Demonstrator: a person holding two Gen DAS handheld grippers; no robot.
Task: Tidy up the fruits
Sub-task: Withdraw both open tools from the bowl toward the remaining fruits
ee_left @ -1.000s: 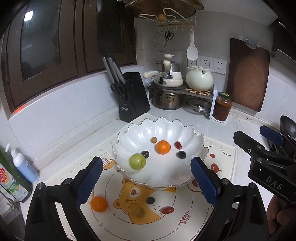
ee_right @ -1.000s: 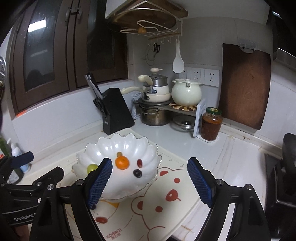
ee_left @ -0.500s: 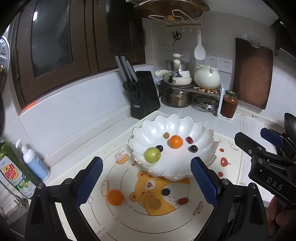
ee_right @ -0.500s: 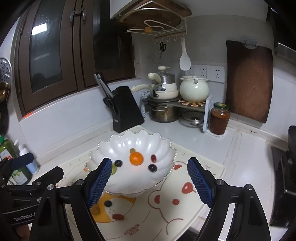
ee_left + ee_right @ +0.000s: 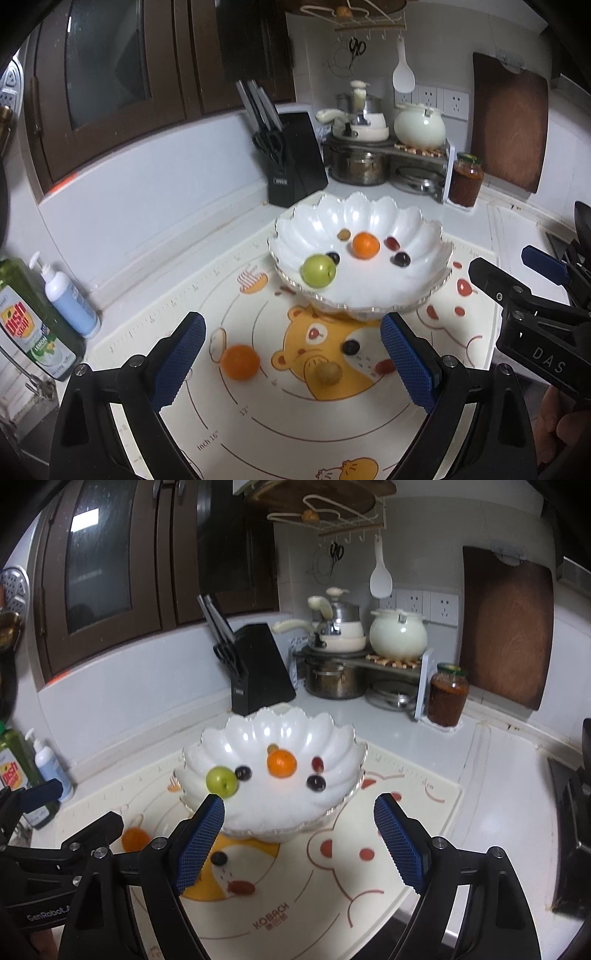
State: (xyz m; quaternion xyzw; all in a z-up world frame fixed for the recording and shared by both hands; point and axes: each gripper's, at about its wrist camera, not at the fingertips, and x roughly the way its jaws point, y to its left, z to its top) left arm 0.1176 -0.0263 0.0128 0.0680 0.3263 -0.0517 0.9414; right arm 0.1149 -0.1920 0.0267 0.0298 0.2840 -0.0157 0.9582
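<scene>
A white scalloped bowl (image 5: 369, 210) (image 5: 280, 720) stands on a bear-print mat (image 5: 295, 424). In it lie a green apple (image 5: 318, 270), an orange (image 5: 365, 245), a red grape (image 5: 392, 242), dark grapes (image 5: 401, 259) and a small brown fruit (image 5: 344, 234). On the mat in front lie an orange (image 5: 240, 362), a dark grape (image 5: 350, 346), a brown fruit (image 5: 328, 373) and a red fruit (image 5: 384, 366). My left gripper (image 5: 293, 363) is open and empty above the mat. My right gripper (image 5: 299, 843) is open and empty, near the bowl's front.
A black knife block (image 5: 295, 162) stands behind the bowl. Pots (image 5: 358, 168) and a white kettle (image 5: 419, 127) sit on a rack at the back, with a red jar (image 5: 466, 179) beside it. Soap bottles (image 5: 66, 295) stand at the left. A stove edge (image 5: 569, 812) lies to the right.
Both grippers have pulled back and up from the bowl; more of the mat and its loose fruit shows. Both stay open and empty.
</scene>
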